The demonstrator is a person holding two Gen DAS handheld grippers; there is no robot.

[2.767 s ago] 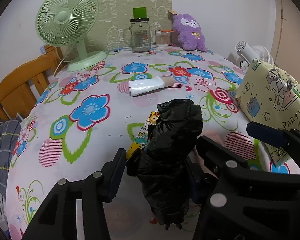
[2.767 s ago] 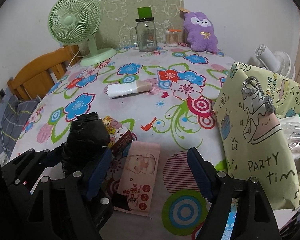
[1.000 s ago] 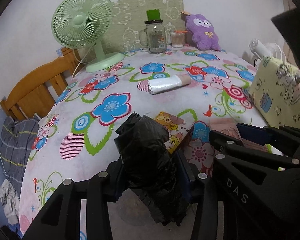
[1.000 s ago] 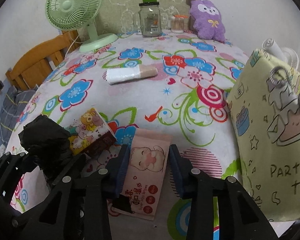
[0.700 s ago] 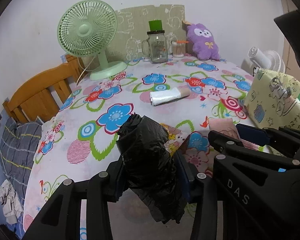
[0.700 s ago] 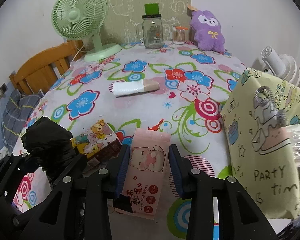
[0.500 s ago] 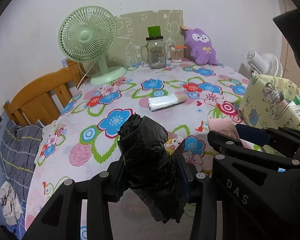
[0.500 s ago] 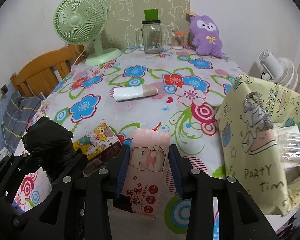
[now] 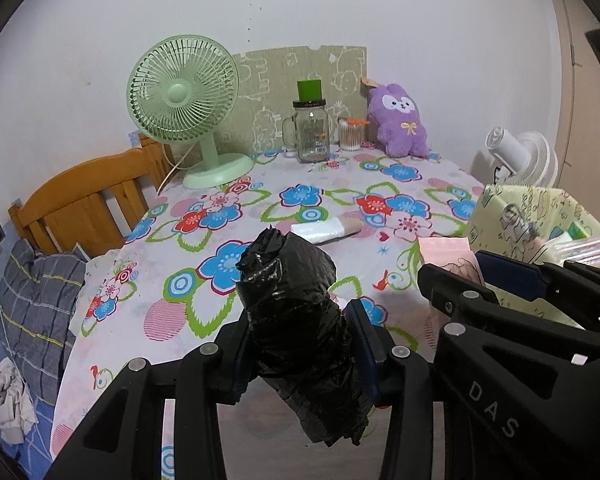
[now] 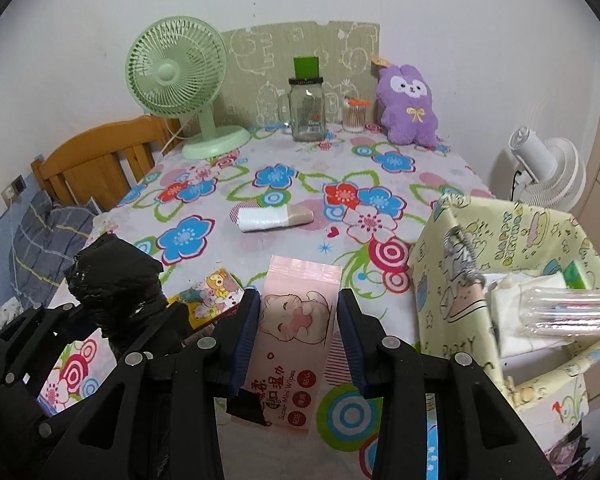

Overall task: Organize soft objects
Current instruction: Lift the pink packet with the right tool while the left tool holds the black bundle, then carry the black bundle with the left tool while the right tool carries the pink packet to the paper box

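Observation:
My left gripper [image 9: 300, 344] is shut on a crumpled black plastic bag roll [image 9: 296, 320] and holds it up above the near edge of the table; the roll also shows in the right wrist view [image 10: 116, 280]. My right gripper [image 10: 296, 332] is shut on a pink pack of wet wipes [image 10: 296, 328], lifted off the table; the pack shows in the left wrist view [image 9: 448, 256]. A yellow paper gift bag [image 10: 452, 288] stands open at the right with tissues and a clear wrapper inside. A cartoon tissue pack [image 10: 208, 292] lies on the flowered tablecloth [image 10: 300, 184].
A white bag roll [image 10: 272, 216] lies mid-table. A green fan [image 10: 180, 76], a glass jar [image 10: 306, 108], a cotton-swab pot [image 10: 356, 114] and a purple plush [image 10: 410, 108] stand at the back. A wooden chair [image 10: 96, 160] is at the left, a white fan [image 10: 548, 172] at the right.
Both grippers have risen and pulled back from the table. The right gripper closed on the pink wipes pack and lifted it. The left keeps hold of the black roll.

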